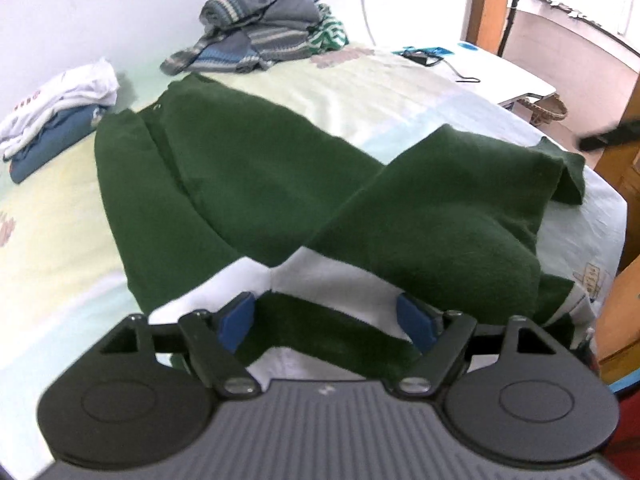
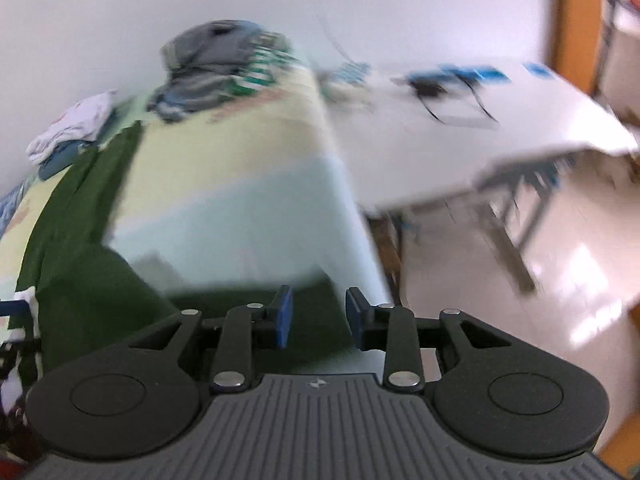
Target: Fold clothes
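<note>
Nearest in the left wrist view, the left gripper (image 1: pixel 327 322) stands wide open with nothing between its blue pads, hovering just above the near hem of the dark green garment (image 1: pixel 248 184). A green band of that hem lies between the pads, over a white patch, so the gripper seems placed to take this edge for the next fold. The right gripper (image 2: pixel 318 314) is parted by a moderate gap and also holds nothing; green cloth lies just beyond and below its tips at the bed's near corner. Its view is smeared, so whether the pads touch the cloth cannot be told.

The garment lies spread on the bed (image 1: pixel 60 216), its body running away to the left, with one part laid across toward the right edge, which looks like a fold already begun. Farther off, at the left, sits a small stack of folded clothes (image 1: pixel 60 108), probably the finished ones. At the bed's far end a heap of unfolded clothes (image 1: pixel 260 28) waits. Beyond the bed's right side stands a white desk (image 2: pixel 520 120) carrying cables.
</note>
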Demonstrator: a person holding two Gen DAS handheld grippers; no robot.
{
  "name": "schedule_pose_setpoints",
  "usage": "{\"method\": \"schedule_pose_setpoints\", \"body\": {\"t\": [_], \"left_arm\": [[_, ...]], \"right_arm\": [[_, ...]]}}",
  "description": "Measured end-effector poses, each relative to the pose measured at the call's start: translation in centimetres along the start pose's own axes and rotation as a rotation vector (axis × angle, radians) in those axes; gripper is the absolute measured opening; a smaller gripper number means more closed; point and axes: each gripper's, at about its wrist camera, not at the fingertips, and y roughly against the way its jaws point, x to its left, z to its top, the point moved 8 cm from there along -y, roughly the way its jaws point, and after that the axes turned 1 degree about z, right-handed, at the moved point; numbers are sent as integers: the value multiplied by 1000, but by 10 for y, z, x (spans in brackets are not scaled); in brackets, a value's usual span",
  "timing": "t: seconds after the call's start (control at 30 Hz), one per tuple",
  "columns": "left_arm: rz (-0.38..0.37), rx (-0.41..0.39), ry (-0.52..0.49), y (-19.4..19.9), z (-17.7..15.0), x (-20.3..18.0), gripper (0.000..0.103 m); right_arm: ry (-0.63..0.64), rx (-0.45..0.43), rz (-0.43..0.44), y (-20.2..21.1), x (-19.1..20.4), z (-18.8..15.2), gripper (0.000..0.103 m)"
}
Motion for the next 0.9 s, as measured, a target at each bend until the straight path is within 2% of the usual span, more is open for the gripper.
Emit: {"method": "schedule_pose_setpoints", "body": {"t": [0.2, 0.43, 0.47, 0.53, 0.57, 0.6, 0.67, 0.77, 0.9], "left_arm": [[30, 23, 6, -2, -1, 1, 87], [83, 10, 0, 1, -2, -3, 88], [89, 6, -6, 2, -2, -4, 88], [103, -3, -23, 3, -2, -6, 88], [107, -4, -32, 4, -2, -6, 87], [109, -4, -40, 5, -1, -7, 86], [108, -8, -55, 11, -1, -9, 85], [91, -29, -80, 29, -2, -16, 86], [30, -38, -145, 56, -13, -36, 89]], "right_arm": [[-173, 7, 78, 12, -19, -31, 33], [-189, -16, 128, 3, -10, -33, 33], [-194, -16, 136, 1, -10, -32, 31], [-187, -6, 136, -4, -10, -28, 18], [-187, 6, 137, -5, -9, -25, 6], [-190, 19, 141, -7, -9, -23, 6], [-244, 28, 197, -4, -7, -14, 6], [-362, -3, 344, 13, 5, 14, 5], [-425, -97, 514, 46, 32, 62, 5]]}}
